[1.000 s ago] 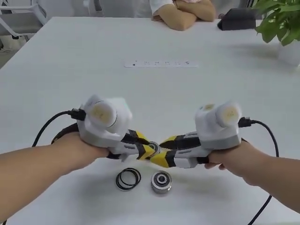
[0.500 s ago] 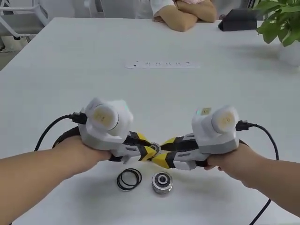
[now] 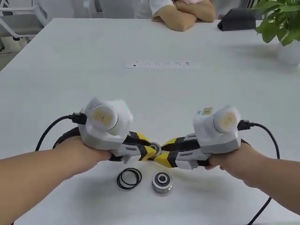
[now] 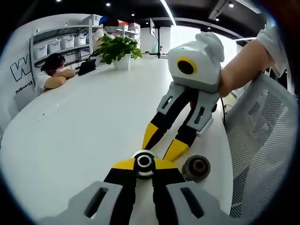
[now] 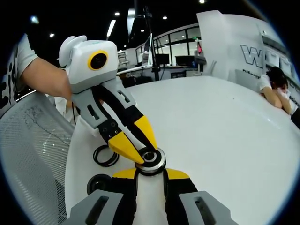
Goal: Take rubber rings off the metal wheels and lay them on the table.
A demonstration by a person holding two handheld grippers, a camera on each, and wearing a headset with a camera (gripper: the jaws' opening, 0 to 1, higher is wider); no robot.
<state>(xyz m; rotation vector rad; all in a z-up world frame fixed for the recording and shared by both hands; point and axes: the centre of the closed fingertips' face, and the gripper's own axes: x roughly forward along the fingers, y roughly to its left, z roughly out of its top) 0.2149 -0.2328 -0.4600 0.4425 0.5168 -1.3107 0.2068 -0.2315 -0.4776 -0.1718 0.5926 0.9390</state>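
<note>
Two handheld grippers meet tip to tip above the white table (image 3: 197,98), a metal wheel (image 3: 155,149) between them. The left gripper (image 4: 144,165) pinches the wheel across its rim, hub facing back along its jaws. The right gripper (image 5: 150,171) comes head-on, jaws parted either side, its hold impossible to tell. Loose rubber rings (image 3: 128,178) and a second wheel (image 3: 161,182) lie on the table just below, side by side
</note>
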